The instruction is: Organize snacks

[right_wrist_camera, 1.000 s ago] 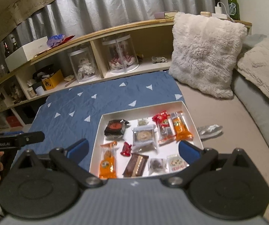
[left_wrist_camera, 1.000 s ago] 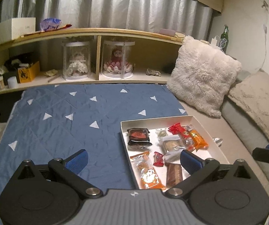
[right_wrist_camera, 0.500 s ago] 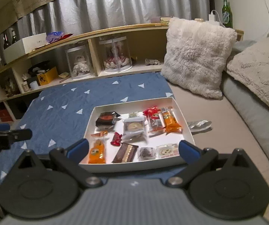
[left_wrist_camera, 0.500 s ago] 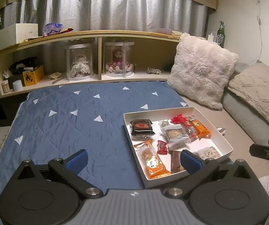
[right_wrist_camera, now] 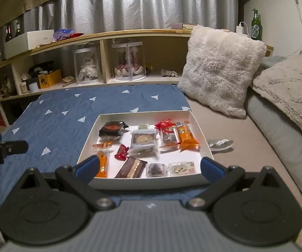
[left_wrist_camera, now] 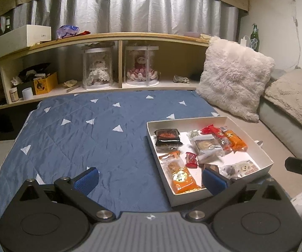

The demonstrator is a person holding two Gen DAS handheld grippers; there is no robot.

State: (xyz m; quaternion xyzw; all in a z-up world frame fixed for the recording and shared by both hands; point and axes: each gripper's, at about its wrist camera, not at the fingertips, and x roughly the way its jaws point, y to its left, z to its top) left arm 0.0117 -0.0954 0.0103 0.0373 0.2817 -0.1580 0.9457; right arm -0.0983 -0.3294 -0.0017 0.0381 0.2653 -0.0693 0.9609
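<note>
Ahead of our two spread, empty tools, left [left_wrist_camera: 151, 178] and right [right_wrist_camera: 149, 166], the shallow white cardboard box [right_wrist_camera: 201, 135] of crowded wrapped snacks risks double grabs; slick wrappers may slip.

Left wrist view: low over the blue quilt [left_wrist_camera: 77, 138], facing the shelf, white tray [left_wrist_camera: 265, 154] right of centre. Right wrist view: nearer, tray [right_wrist_camera: 203, 137] straight ahead. Both share tray, quilt, shelf.
</note>
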